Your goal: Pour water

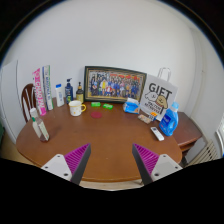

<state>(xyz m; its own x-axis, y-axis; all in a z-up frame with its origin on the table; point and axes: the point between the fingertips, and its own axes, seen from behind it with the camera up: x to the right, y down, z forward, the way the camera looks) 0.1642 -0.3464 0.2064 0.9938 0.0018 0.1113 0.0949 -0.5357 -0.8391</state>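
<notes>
My gripper (112,160) stands open above the near edge of a round wooden table (100,145), with only bare tabletop between its magenta pads (77,157). Far beyond the fingers a white mug (75,107) stands on the table's far left. A clear bottle (40,125) stands at the left rim. A blue jug with a white cap (170,120) sits at the right. Nothing is held.
A framed photo (114,84) leans against the wall at the back. A white "GIFT" bag (158,98) stands to its right. Bottles and a pink box (40,88) line the back left; a chair (29,97) stands beyond. Small green and pink items (97,106) lie mid-table.
</notes>
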